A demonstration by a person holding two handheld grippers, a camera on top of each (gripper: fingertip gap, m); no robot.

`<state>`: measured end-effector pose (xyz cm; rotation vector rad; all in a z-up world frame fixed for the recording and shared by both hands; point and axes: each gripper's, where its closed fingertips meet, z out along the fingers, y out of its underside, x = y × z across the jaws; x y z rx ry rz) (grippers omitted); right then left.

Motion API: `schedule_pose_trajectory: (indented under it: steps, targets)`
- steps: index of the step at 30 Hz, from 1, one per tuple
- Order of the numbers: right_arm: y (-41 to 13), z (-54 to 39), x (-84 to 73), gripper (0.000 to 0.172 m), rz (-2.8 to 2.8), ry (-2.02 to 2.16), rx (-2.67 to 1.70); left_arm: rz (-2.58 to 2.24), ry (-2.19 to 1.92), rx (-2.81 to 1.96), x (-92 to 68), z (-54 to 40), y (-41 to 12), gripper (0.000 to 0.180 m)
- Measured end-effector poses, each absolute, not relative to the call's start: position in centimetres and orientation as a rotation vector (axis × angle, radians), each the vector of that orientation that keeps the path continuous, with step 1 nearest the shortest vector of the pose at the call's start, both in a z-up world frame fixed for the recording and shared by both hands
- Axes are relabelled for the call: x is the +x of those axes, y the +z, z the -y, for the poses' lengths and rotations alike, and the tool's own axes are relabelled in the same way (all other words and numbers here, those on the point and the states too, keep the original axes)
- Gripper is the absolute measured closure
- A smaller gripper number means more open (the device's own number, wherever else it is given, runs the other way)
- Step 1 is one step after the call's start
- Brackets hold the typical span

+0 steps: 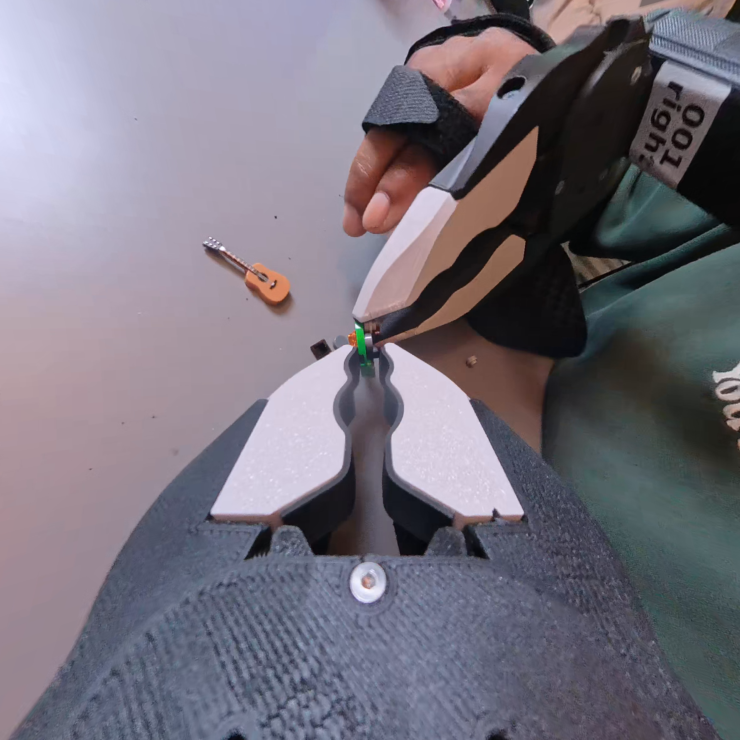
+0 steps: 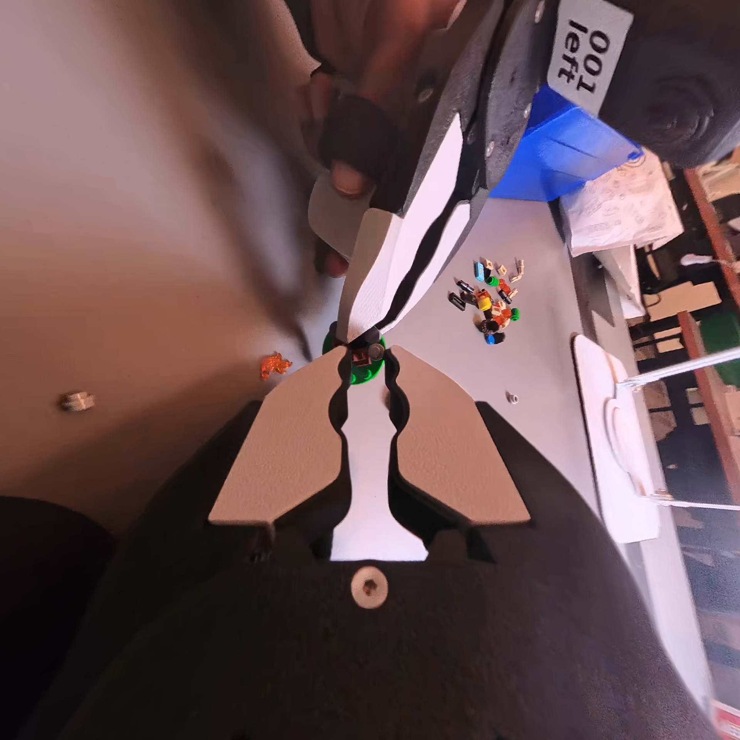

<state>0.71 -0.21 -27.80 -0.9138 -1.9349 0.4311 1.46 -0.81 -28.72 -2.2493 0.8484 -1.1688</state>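
My left gripper (image 1: 367, 352) is shut on the edge of a round green plate (image 1: 365, 362) and holds it upright above the table. A clear orange piece (image 1: 353, 339) sticks out from one face of the plate. In the right wrist view the plate (image 2: 366, 378) faces me, with a small brown piece (image 2: 360, 360) and a grey round stud (image 2: 376, 351) on it. The left gripper (image 2: 358, 338) reaches the plate from above. My right gripper (image 2: 366, 352) is open, its fingertips on either side of the brown piece and the stud. It also shows in the left wrist view (image 1: 372, 326), tips at the plate.
A small toy guitar (image 1: 266, 280), a dark brown piece (image 1: 320, 347) and a tan stud (image 1: 472, 361) lie on the grey table. A heap of small bricks (image 2: 490, 302), an orange flame piece (image 2: 275, 365), a blue bin (image 2: 560, 156) and a white board (image 2: 616, 436) show. A person's green sweatshirt (image 1: 640, 440) is close. Both grippers' tips are close together, under 4 cm apart.
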Motion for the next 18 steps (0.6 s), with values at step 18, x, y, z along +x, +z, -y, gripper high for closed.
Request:
schedule_pose_trajectory:
  steps: [18]
  targets:
    - [-27.1, 1.4, 1.7, 0.172, 1.969, 0.604, -0.876, -0.668, -1.402, -2.218, 1.1, 0.3, -27.8, 0.171]
